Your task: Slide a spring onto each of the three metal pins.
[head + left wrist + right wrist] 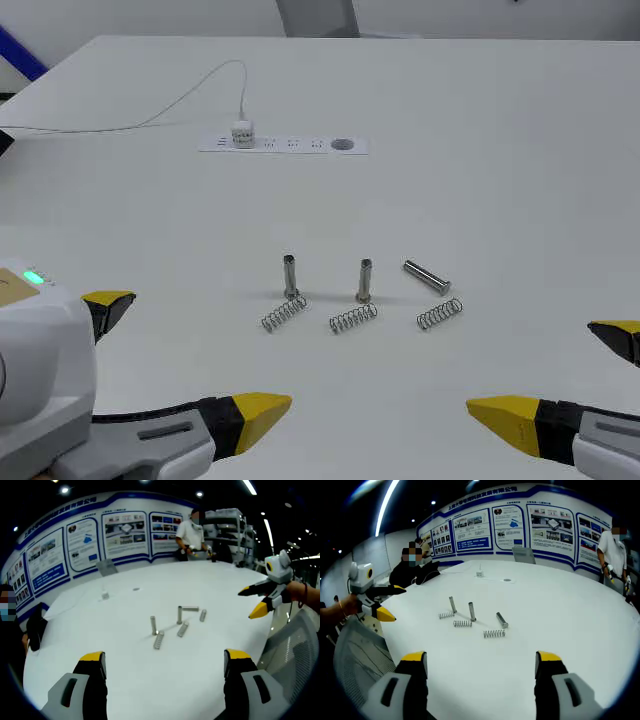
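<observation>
Springs lie three in a row on the white table (500, 150), none yet on a pin. Take the middle pin (365, 280), upright on its wider end, as the mark. The middle spring (353, 318) lies just on the near side of its base. The left pin (290, 275) stands upright to its left with the left spring (284, 314) by its foot. The right pin (427, 277) lies on its side to its right, and the right spring (439, 313) lies nearer the person than that one. Both tools hang well on the near side of the middle pin, the left gripper (185, 355) and the right gripper (560, 375) each with jaws wide apart and holding nothing. The springs look light, thin-wired and soft, likely to roll, squash or flick away under a hard pinch, so a gentle hold across the coils near one end, leaving the bore free, seems best. The pins look stiff, smooth and slippery, and the upright ones may tip easily.
</observation>
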The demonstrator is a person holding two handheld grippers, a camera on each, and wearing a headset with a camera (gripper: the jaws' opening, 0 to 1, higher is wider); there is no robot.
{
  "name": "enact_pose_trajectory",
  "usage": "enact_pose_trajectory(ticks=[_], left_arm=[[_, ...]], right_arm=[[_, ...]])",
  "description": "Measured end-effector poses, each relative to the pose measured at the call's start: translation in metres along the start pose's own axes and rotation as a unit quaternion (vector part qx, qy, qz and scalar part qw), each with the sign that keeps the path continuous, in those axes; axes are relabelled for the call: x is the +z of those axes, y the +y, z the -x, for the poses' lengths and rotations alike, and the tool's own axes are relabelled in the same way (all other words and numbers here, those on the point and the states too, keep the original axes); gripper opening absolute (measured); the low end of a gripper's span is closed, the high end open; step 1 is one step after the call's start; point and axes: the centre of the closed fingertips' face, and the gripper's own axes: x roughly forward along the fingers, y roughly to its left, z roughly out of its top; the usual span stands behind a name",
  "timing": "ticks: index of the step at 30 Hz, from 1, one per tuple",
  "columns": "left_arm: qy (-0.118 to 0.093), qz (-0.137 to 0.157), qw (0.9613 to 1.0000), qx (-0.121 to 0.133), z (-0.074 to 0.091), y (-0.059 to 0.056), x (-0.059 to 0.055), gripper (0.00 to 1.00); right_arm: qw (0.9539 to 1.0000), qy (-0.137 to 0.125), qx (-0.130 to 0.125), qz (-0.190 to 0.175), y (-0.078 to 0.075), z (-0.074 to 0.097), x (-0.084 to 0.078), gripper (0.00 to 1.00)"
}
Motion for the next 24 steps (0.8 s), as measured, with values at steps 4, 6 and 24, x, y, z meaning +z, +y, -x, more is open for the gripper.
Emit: enact_pose_trajectory(ticks=[4,6,24], left_arm=[[0.004,-0.002,1.0,-0.002,-0.0001,-0.001,-0.0011,0.99],[0.007,-0.003,1.0,-0.003,0.0,-0.0019,-0.0019,0.99],[0.01,0.0,0.9999,-0.003,0.0014,-0.0021,-0.0022,0.97]], right_arm=[[1.0,-0.001,0.003,-0.001,0.0003,-0.0001,-0.0004,0.89],[1.0,0.001,0.005,-0.001,0.0013,-0.0002,-0.0009,0.89],[1.0,0.003,0.004,-0.005,0.0032,0.0014,-0.0005,0.83]])
